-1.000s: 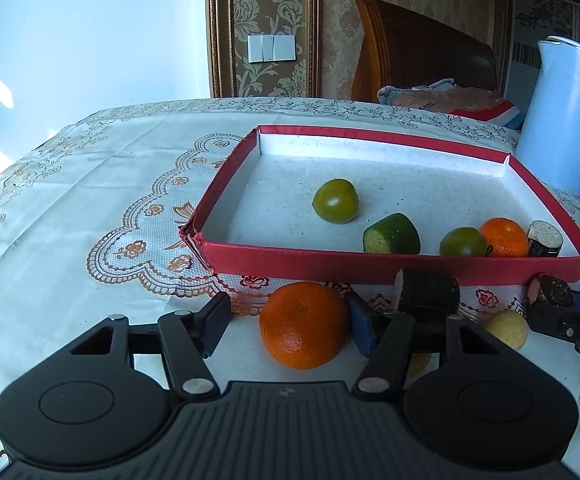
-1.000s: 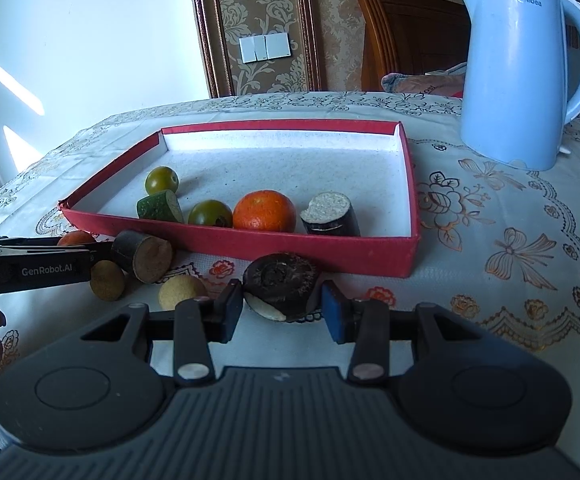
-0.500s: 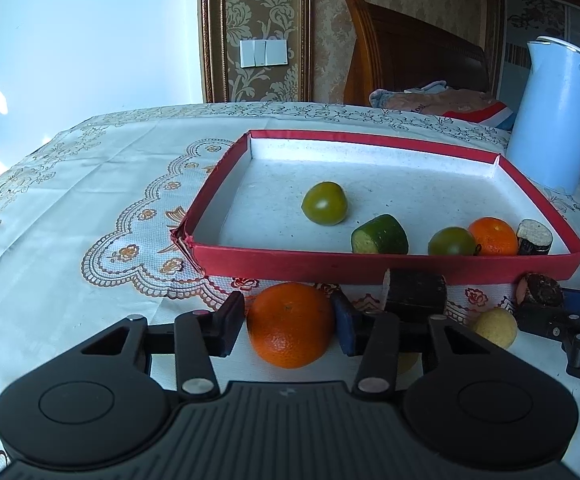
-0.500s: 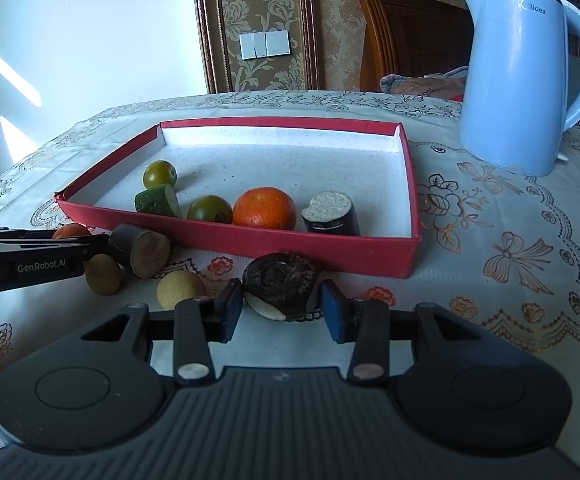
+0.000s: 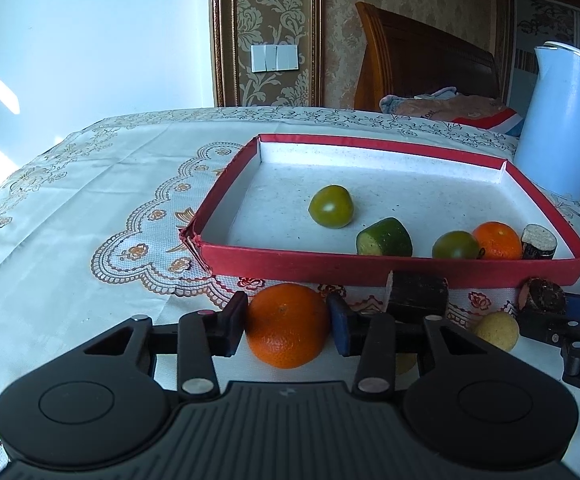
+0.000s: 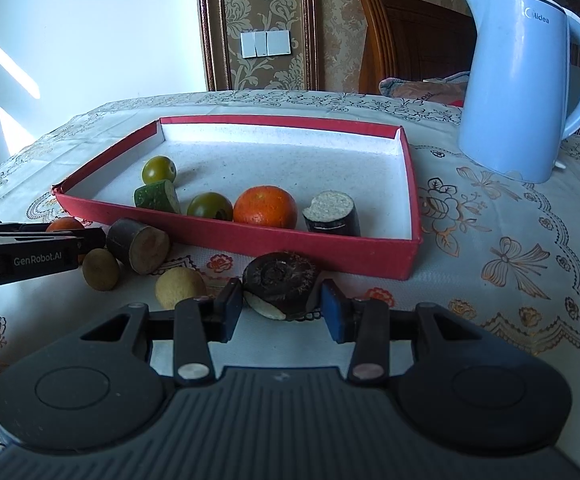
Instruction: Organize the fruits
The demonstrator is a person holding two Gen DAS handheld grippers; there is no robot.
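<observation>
left claw [image 5: 288, 322] grips an orange [image 5: 287, 326] just before the red tray [image 5: 389, 270]; right claw [image 6: 282, 302] brackets a dark fruit [image 6: 280, 282], grip uncertain.

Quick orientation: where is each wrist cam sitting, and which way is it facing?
Left wrist: low at the table's near edge, facing the red tray; left gripper shut on an orange.
Right wrist: further right, facing the tray and kettle; right gripper flanks a dark round piece, contact unclear.
Shared: tray, kettle, and each other's gripper.
</observation>
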